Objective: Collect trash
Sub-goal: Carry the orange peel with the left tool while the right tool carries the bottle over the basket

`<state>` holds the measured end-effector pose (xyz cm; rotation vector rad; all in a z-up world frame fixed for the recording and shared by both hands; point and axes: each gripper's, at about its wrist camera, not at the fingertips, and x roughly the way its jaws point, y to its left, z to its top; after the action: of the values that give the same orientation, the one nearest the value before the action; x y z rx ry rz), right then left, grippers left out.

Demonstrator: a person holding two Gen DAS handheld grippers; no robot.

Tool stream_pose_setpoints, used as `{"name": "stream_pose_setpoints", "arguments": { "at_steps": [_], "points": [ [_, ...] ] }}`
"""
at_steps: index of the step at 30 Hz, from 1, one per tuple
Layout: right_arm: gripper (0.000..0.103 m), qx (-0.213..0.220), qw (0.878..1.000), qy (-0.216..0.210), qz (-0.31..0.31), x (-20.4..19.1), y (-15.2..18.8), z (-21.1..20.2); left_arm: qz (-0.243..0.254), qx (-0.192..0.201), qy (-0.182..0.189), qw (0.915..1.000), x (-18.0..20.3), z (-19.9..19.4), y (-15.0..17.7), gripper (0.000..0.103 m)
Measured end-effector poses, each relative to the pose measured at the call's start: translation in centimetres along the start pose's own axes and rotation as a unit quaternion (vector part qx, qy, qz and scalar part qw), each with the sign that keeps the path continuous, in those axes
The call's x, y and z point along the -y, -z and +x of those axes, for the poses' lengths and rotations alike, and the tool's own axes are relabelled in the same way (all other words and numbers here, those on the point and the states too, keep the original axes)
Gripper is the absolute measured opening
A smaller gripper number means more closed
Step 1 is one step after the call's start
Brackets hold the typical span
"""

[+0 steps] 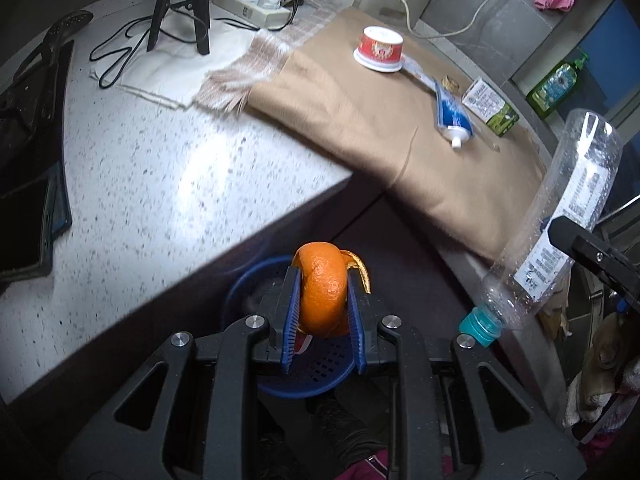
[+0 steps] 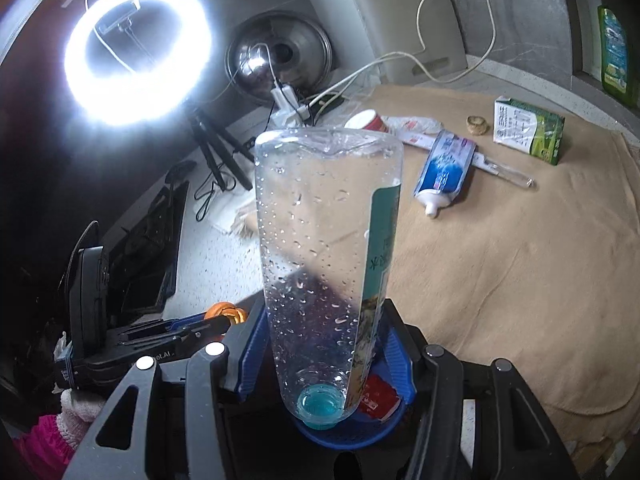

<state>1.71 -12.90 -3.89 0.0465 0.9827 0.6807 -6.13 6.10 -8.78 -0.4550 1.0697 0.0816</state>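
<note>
Pinching an orange peel (image 1: 323, 292) between its blue pads, the left gripper (image 1: 323, 304) hangs right over a blue perforated basket (image 1: 304, 380) that sits below the counter edge. The peel sticks up past the fingertips, with a curl flapping off to the right. The right gripper (image 2: 324, 344) is clamped on a clear plastic bottle (image 2: 328, 248), cap end down toward the camera, teal cap (image 2: 320, 404) just above the same blue basket (image 2: 348, 432), which already has something red in it (can't tell what). Droplets coat the inside of the bottle, and its label is only seen edge-on, so it's unreadable.

Most of the basket is hidden behind the grippers in both views. Bottom left of the right view there's a bit of pink sleeve (image 2: 40, 440), cut off.

Further back, a tan cloth (image 1: 380, 120) covers part of a speckled white counter (image 1: 160, 168). Lying on it: a toothpaste tube (image 1: 452, 116), an upside-down red-and-white cup (image 1: 380, 50), a small green carton (image 1: 490, 106). Behind that is a power strip (image 1: 256, 4) with cables, tripod legs, and a glaring ring light (image 2: 136, 52).
</note>
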Motion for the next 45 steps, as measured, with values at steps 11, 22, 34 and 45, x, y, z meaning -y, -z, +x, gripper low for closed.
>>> {"name": "stream_pose_setpoints", "arguments": {
  "at_steps": [11, 22, 34, 45],
  "points": [
    [0.055, -0.039, 0.998, 0.024, -0.036, -2.0, 3.7, 2.8, 0.007, -0.030, -0.006, 0.9995, -0.9, 2.1, 3.6, 0.021],
    [0.055, -0.064, 0.994, 0.052, -0.071, -2.7, 6.2, 5.6, 0.017, -0.058, -0.019, 0.9980, -1.7, 5.7, 5.7, 0.021],
    [0.056, -0.079, 0.991, 0.066, -0.089, -2.9, 7.5, 8.4, 0.027, -0.078, -0.034, 0.9960, -2.1, 8.6, 6.7, 0.021],
    [0.056, -0.081, 0.990, 0.070, -0.094, -3.0, 7.4, 9.4, 0.038, -0.079, -0.041, 0.9953, -1.4, 9.1, 6.0, 0.021]
  ]
}}
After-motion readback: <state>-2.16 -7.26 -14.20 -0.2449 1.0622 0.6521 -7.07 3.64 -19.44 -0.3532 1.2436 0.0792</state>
